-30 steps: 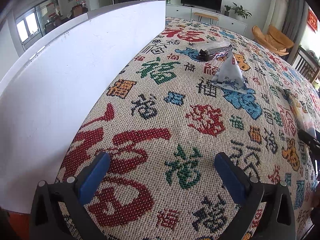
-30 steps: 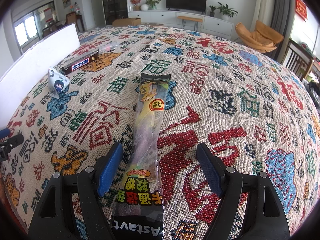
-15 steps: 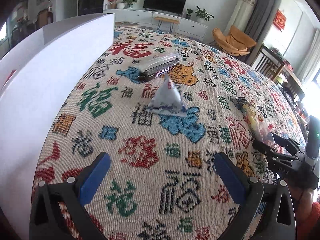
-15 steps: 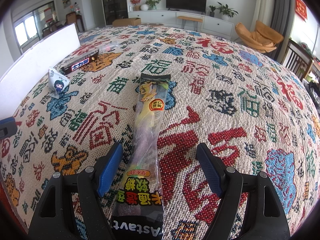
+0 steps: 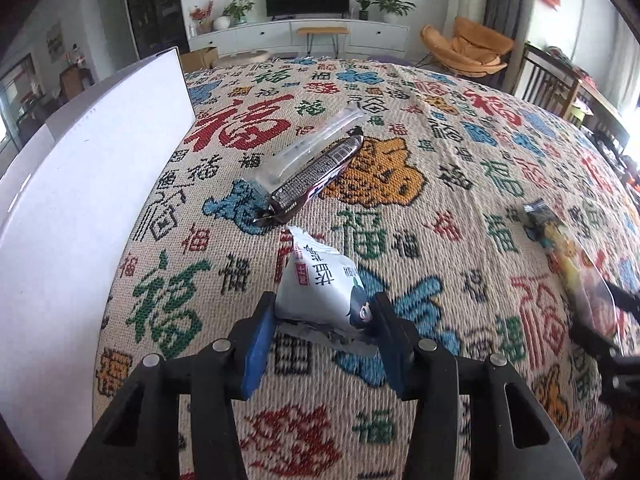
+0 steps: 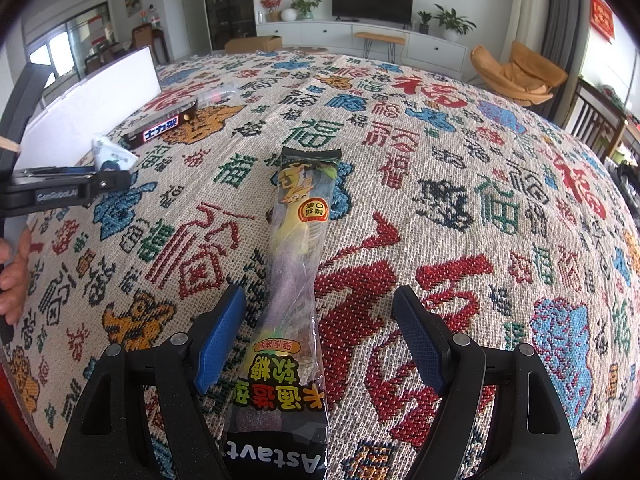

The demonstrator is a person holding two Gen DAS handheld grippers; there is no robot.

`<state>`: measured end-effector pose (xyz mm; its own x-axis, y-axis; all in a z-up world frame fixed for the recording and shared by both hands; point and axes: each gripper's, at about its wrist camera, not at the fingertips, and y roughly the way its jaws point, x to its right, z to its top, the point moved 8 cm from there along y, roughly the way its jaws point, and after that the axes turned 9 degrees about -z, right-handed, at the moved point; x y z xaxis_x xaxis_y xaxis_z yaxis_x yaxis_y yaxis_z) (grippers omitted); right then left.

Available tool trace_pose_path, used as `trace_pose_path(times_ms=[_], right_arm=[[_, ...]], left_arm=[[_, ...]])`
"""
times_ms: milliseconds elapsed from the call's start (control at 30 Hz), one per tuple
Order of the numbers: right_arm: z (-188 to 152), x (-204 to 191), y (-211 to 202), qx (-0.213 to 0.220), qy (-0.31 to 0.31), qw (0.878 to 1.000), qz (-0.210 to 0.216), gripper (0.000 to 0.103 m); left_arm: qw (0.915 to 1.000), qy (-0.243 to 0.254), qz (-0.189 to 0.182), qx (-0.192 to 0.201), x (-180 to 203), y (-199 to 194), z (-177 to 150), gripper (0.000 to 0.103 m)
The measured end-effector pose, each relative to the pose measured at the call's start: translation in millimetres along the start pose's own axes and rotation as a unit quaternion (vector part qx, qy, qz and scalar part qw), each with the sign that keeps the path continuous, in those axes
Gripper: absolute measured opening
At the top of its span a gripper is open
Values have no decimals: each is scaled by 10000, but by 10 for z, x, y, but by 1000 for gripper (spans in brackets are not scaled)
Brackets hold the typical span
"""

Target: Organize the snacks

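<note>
Closing now, my left gripper (image 5: pixel 324 334) has its blue pads on either flank of the white triangular snack pouch (image 5: pixel 320 284), and from this angle they look to be touching its sides, though whether I have real purchase yet I can't say for sure. Over on my other hand, the right gripper (image 6: pixel 320 340) stands wide, pads clear of the long gummy candy packet (image 6: pixel 298 280) that lies lengthwise between them with its near end under my wrist.

So where are we? By my reading, right at the start. Nothing looks sorted yet: every snack I can see lies loose on the patterned tablecloth (image 5: pixel 460 208).

Just beyond the pouch in my left jaws sits the dark chocolate bar (image 5: pixel 316 178), angled away, and touching its far side a clear plastic wrapper (image 5: pixel 316 142). Off to the left of those jaws runs the white board (image 5: pixel 80 184), standing upright along the table edge; I can't tell whether it is part of a container. To the right of those jaws, well apart, I catch the candy packet again.

Still to do, as I judge it: lift this pouch, then the candy, the chocolate bar and the clear wrapper. Where they belong isn't shown. Beyond the table I see only a living room.
</note>
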<state>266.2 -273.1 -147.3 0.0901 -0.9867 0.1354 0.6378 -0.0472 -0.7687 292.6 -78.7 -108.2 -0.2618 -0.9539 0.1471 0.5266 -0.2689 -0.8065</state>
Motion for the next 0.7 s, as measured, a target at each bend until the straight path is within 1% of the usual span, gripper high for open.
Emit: trace_pose_path(times_ms=[67,167,200,233,267,300,333,367,400,433,467,500,533,567,600,700], right_arm=[[4,9,-2,2,1,10000,1,79],[1,2,-2,2,0,10000,-1,79],[2,7,-2,2,1,10000,-2,79],[-1,1,-2,1,0,10000,-2,79],[0,1,-2,2,0,10000,-3,79],[-9,3,-9,3,-1,10000,-7,79],[-9,3,-8,2,-1,10000,-7,79],[-9,5,-8,3,-2,10000,-8,79],[-9,5,-8,3,-2,10000,-6,79],[-8,4,-8,3,0,10000,-2,79],[-8,3,-8,3,2,10000,-1,79],[-8,1,-8,3,1,10000,-2,79],[-8,2,-7,3,0,10000,-2,79],[-7,9,-5,4,1,10000,-1,79],[-7,1,-9,4,0,10000,-3,79],[-6,9,-6,3,0,10000,-2,79]], left_arm=[[9996,224,-187,-58,-33,-169,-157,47],[9959,426,-767,-229,-4,-446,-445,48],[9947,460,-887,-222,24,-524,-520,48],[9943,474,-929,-219,38,-580,-585,48],[9947,475,-893,-204,42,-602,-630,51],[9954,473,-807,-212,45,-589,-665,65],[9964,463,-678,-217,40,-545,-686,74],[9974,428,-552,-198,29,-496,-700,85],[9978,353,-509,-219,22,-437,-716,86],[9978,264,-518,-320,23,-361,-737,86],[9984,350,-405,-198,32,-348,-713,92],[9984,396,-317,-249,48,-311,-726,96],[9985,466,-219,-184,61,-300,-728,98],[9988,443,-145,-116,47,-293,-737,103],[9992,345,-174,-91,23,-291,-743,103],[9992,332,-190,-84,11,-296,-744,103]])
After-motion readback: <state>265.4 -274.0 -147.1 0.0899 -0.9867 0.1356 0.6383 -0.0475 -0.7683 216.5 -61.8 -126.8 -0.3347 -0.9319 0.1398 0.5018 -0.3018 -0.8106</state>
